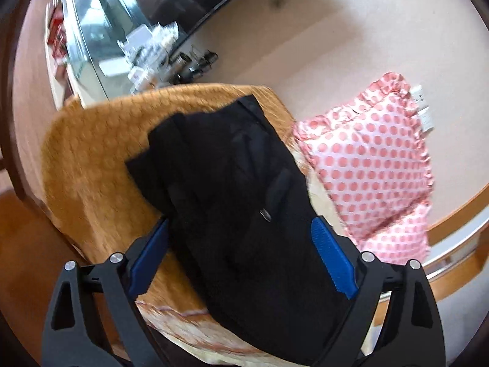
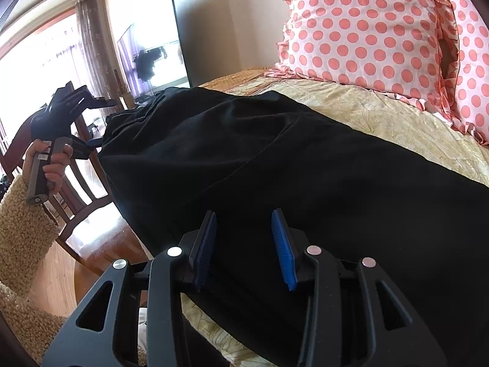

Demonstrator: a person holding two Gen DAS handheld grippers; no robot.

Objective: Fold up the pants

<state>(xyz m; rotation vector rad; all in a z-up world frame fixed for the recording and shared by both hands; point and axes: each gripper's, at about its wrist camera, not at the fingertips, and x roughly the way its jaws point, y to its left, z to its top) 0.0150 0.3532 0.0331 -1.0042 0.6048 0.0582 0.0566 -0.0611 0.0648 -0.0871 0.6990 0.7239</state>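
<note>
Black pants (image 2: 275,159) lie spread along the bed, on a yellow-orange bedspread (image 1: 91,153). My right gripper (image 2: 243,214) hovers low over the near part of the pants. Its blue pads (image 2: 282,250) stand partly apart and only flat cloth shows between them. My left gripper (image 1: 241,221) is open wide. The pants (image 1: 232,183) run between its blue fingers (image 1: 331,257), which stand at either edge of the cloth without pinching it. In the right wrist view a hand in a fuzzy beige sleeve holds the left gripper (image 2: 101,122) at the far left end of the pants.
Pink polka-dot pillows (image 2: 366,30) lean against the wall at the head of the bed. A wooden chair (image 2: 79,183) stands on the wood floor (image 2: 61,275) beside the bed's left edge. A dark screen (image 2: 152,58) stands against the far wall.
</note>
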